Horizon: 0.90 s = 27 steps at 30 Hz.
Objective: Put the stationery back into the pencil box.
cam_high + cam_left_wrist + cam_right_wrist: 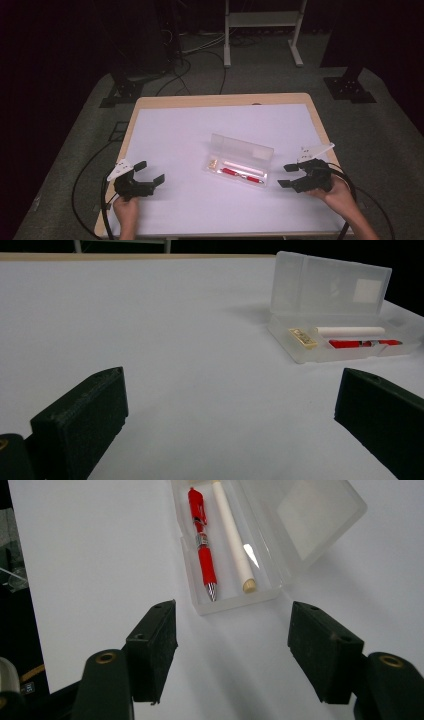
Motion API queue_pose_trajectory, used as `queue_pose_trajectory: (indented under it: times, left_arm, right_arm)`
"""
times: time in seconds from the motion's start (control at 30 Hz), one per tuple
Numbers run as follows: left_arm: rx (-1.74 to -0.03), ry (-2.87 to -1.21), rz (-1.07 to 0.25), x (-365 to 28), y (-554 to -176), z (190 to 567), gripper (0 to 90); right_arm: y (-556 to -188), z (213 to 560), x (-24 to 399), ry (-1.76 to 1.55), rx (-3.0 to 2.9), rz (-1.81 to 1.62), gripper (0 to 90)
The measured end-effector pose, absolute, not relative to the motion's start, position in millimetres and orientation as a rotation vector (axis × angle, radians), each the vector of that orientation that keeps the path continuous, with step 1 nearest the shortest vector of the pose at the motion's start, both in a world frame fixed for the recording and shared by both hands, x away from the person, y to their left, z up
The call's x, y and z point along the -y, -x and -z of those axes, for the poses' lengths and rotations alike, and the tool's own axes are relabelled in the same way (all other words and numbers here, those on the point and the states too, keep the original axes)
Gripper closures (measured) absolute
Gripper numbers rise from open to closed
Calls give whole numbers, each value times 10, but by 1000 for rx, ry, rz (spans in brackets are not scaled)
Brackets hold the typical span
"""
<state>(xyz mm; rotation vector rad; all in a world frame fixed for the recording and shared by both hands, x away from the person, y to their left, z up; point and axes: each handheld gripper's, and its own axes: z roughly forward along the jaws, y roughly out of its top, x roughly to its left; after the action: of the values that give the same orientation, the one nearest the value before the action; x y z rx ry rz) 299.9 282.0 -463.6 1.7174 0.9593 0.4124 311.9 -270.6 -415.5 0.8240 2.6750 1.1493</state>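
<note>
A clear plastic pencil case (239, 161) lies open in the middle of the white table, its lid (242, 147) tilted up at the back. Inside are a red pen (202, 545), a white stick (231, 535) and a small gold-coloured piece (302, 337). My left gripper (149, 171) rests open at the table's front left, well apart from the case. My right gripper (287, 176) stands open just right of the case's end, with nothing between its jaws. In the right gripper view the case's open end (235, 597) lies just ahead of the jaws.
The white sheet (190, 135) covers the wooden table (220, 100). Black cables (102, 205) trail off the front corners. A white stand (262, 30) and dark tripod bases (350, 87) stand on the floor beyond the far edge.
</note>
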Motion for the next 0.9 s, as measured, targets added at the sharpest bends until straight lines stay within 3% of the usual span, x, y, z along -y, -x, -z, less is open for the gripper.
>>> queue_pose_trajectory:
  times: [0.9]
  left_arm:
    - [-956,-1725,-414,-2811,-2996,4637,0]
  right_arm:
    - [-2928,4345,3172,-994,-2596,-1152,335]
